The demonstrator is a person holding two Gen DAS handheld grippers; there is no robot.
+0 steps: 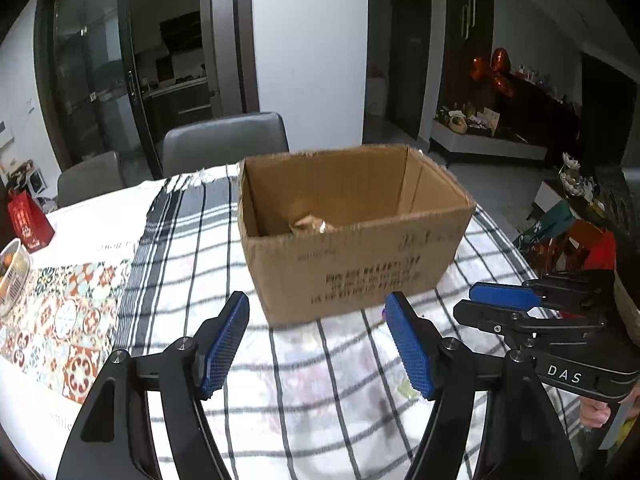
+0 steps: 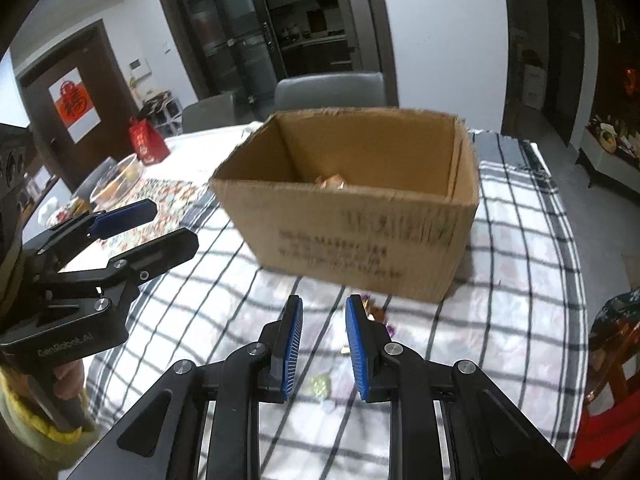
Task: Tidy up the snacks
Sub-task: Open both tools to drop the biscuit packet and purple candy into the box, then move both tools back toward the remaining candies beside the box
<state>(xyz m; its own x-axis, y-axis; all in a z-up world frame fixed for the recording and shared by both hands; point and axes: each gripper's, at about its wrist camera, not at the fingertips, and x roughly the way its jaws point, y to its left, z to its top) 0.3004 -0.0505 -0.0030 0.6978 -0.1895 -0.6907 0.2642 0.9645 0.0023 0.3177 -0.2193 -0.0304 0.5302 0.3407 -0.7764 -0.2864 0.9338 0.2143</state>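
Snacks in crinkled wrappers lie scattered on the checked cloth at the near edge of the counter, just in front of the cardboard box; at least 1 more wrapped snack rests on the floor of that box. Going left to right in the right wrist view: a red gift bag stands at the far left edge of the counter, with a clear glass bowl just in front of it on a patterned runner. Next comes the left hand-held gripper, held by a hand in a yellow sleeve, its 2 blue-padded fingers spread apart with nothing between them. The open box stands near the middle of the counter, with blurred print on its near wall. Below it, the right hand-held gripper hangs over the loose snacks; its pads stand close together with a narrow gap, pinching nothing. A greenish wrapper shows on the cloth through that gap. In the left wrist view, the right hand-held gripper reaches in from the right, near the box's front right corner. 2 grey chairs stand behind the far edge.
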